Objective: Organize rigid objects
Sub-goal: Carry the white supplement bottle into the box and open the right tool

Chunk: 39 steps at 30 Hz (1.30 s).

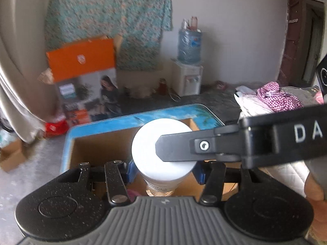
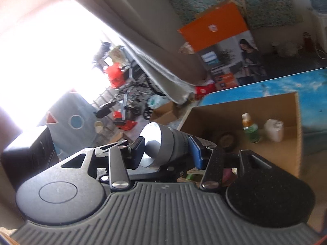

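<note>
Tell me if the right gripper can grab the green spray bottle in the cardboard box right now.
Probably not: the right gripper already holds a dark cylinder, so its jaws are occupied. The green spray bottle stands unobstructed in the cardboard box.

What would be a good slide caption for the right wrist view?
The right gripper grips a grey cylinder beside a cardboard box holding a green bottle and white jug.

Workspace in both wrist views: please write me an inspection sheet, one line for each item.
Surface: blue table bearing an open cardboard box.
Job's things: white-capped bottle; grey metal cylinder; green spray bottle and white jug upright in the box.
Clutter: checked clothes.
Grippers: left gripper holds the bottle; right gripper holds the cylinder.
Cables: nothing seen.
Surroundings: water dispenser, orange carton, curtain.
</note>
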Available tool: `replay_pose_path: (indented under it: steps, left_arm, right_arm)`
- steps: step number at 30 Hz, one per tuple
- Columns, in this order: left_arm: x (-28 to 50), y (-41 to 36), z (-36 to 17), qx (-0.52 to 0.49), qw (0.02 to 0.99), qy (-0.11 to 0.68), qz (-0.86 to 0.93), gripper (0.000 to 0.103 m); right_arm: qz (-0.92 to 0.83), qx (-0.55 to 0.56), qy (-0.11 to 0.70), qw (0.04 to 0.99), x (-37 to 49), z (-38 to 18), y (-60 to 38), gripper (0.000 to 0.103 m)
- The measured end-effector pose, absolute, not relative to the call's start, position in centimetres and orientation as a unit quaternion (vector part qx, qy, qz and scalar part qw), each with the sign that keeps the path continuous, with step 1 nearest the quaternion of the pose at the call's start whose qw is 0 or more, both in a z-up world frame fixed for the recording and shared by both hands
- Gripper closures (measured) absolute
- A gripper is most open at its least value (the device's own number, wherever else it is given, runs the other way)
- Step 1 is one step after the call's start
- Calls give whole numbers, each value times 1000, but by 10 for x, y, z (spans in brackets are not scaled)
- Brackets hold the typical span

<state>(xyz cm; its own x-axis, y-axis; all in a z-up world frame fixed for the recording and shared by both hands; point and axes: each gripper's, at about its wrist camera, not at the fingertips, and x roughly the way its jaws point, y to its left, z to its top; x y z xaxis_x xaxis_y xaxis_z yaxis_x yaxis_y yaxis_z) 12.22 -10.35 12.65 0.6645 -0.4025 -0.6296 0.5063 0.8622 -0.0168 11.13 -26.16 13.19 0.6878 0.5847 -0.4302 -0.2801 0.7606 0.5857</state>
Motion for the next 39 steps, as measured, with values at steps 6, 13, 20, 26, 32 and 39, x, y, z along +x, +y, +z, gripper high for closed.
replay_pose_path:
  steps: [6, 13, 20, 26, 32, 39]
  left_arm:
    - [164, -136, 85, 77, 880, 381, -272, 49]
    - [187, -162, 41, 85, 856, 425, -280, 49]
    - [200, -176, 18, 94, 842, 454, -276, 49]
    - [206, -181, 7, 103, 835, 463, -278, 47]
    - [201, -181, 8, 106, 840, 454, -279, 35]
    - [183, -174, 31, 101, 863, 403, -288, 13]
  right_arm:
    - [200, 260, 351, 877, 151, 102, -309, 55]
    - [168, 287, 394, 857, 170, 42, -338, 55]
    - [152, 273, 414, 855, 192, 21, -339, 50]
    - [146, 266, 411, 860, 200, 14, -345, 46]
    - [143, 263, 402, 865, 197, 14, -349, 44]
    - [129, 265, 364, 883, 174, 29, -352, 38]
